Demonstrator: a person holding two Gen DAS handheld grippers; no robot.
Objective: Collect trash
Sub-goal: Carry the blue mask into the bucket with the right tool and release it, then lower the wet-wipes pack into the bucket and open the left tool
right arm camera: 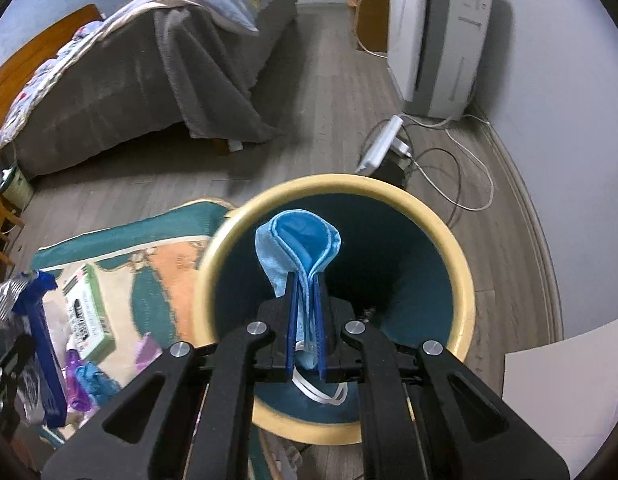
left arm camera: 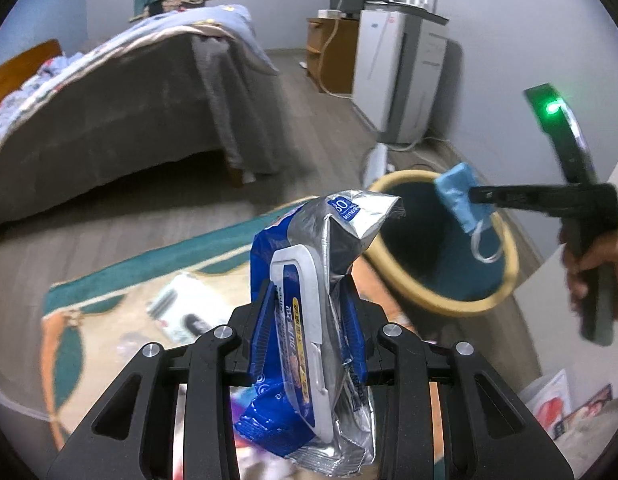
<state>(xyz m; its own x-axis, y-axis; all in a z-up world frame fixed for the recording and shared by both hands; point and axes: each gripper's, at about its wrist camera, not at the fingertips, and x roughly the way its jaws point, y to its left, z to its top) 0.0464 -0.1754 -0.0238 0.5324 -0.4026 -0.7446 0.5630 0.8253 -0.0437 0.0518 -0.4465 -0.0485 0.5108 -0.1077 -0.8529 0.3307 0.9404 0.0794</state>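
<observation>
The left gripper (left arm camera: 309, 320) is held out level over the rug (left arm camera: 121, 280), its two blue-padded fingers (left arm camera: 265, 320) pinched tight on a crumpled wet-wipes pack (left arm camera: 309, 300), blue and silver with a white flip lid, which stands upright between them. Off to its right, the right gripper (right arm camera: 307, 320) reaches in from the side, gripped by a bare hand (left arm camera: 597, 264) around its handle, with a green light glowing on top of the unit. Its fingers are closed narrow on a folded blue face mask (right arm camera: 297, 248), the white ear loop (right arm camera: 321, 394) dangling below them. That mask hangs directly above the open mouth of the trash bin (right arm camera: 461, 264), a round teal bin with a pale yellow rim, standing on the wood floor at the edge of the rug. The wipes pack sits just left of the bin's rim, not yet over it. More litter lies on the rug: a green-edged box (right arm camera: 89, 312) and some purple and blue wrappers (right arm camera: 85, 380). Behind are a bed (right arm camera: 149, 68) and a white appliance (right arm camera: 437, 32).
</observation>
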